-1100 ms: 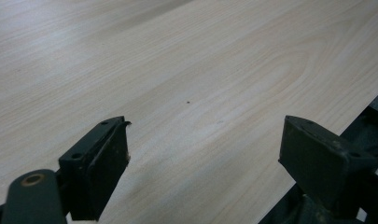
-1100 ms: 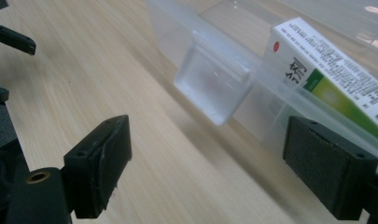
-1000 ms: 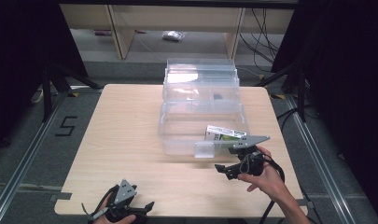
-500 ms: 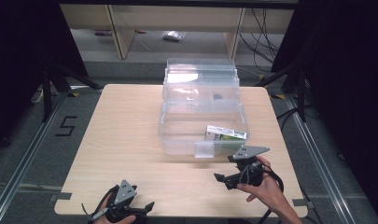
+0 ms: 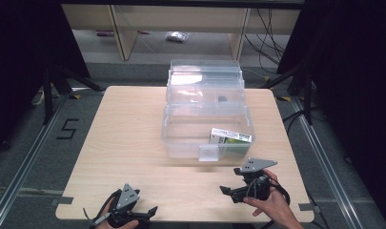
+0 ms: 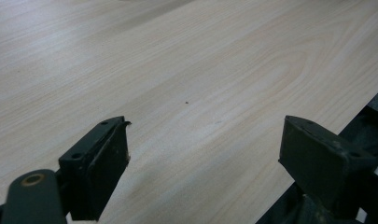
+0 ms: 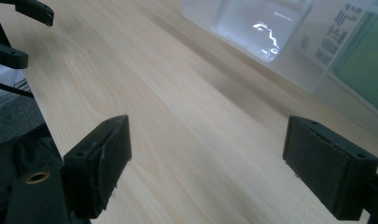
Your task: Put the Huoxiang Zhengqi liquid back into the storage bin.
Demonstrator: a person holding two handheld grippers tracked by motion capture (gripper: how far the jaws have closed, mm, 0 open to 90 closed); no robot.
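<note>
On table (image 5: 124,143) — 1 clear bin (image 5: 207,138) w/ 1 box (image 5: 230,136) | 2 hand-held grippers: left (image 5: 150,211) released | right (image 5: 227,191) released

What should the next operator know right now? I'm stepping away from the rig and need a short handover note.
Left gripper: open, empty, low at the table's near edge.
Right gripper: open, empty, just in front of the clear plastic box, jaws pointing left.
Things: the green-and-white carton lies inside the box's front right corner; the box's lid stands open at the back.
Done: the carton is in the box and released.
Left: probably closing the lid, judging by the open box; nothing else lies on the table to pack.
</note>
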